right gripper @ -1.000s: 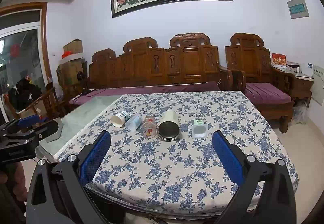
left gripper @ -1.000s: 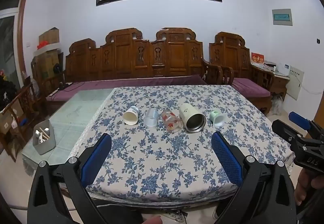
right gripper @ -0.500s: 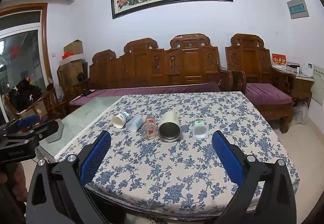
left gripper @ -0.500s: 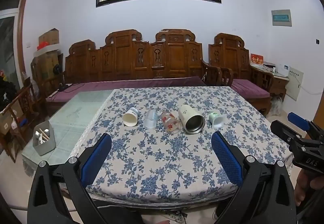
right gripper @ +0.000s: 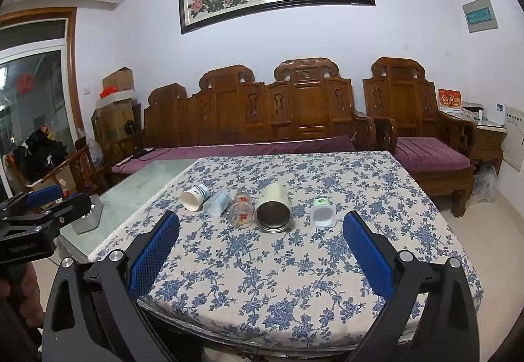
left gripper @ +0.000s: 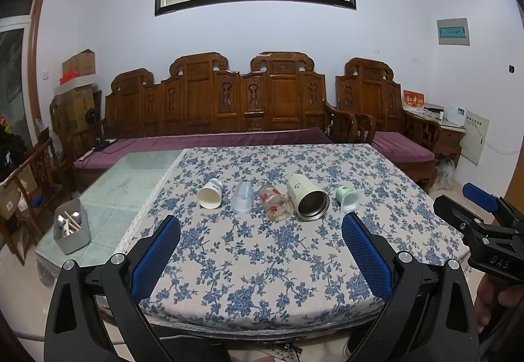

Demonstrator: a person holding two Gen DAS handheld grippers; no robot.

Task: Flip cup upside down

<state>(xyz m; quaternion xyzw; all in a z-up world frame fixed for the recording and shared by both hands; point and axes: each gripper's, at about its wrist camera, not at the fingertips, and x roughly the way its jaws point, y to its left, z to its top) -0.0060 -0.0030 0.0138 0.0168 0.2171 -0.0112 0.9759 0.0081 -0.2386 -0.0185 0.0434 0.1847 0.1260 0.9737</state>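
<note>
I see five cups lying on their sides in a row on the table [left gripper: 262, 263], all empty: a paper cup [left gripper: 210, 193], a clear plastic cup [left gripper: 243, 197], a flowered glass [left gripper: 274, 201], a steel-lined mug [left gripper: 308, 201] and a small yogurt cup [left gripper: 348, 196]. My left gripper [left gripper: 260, 259] is spread wide, holding nothing, the row at 12 o'clock, well apart. My right gripper [right gripper: 260, 259] is likewise spread.

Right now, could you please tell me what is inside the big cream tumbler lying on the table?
The cream tumbler lies on its side, its mouth toward the cameras. Only a dark metal lining shows inside, with no visible contents; its deepest part is too shadowed to check.
</note>
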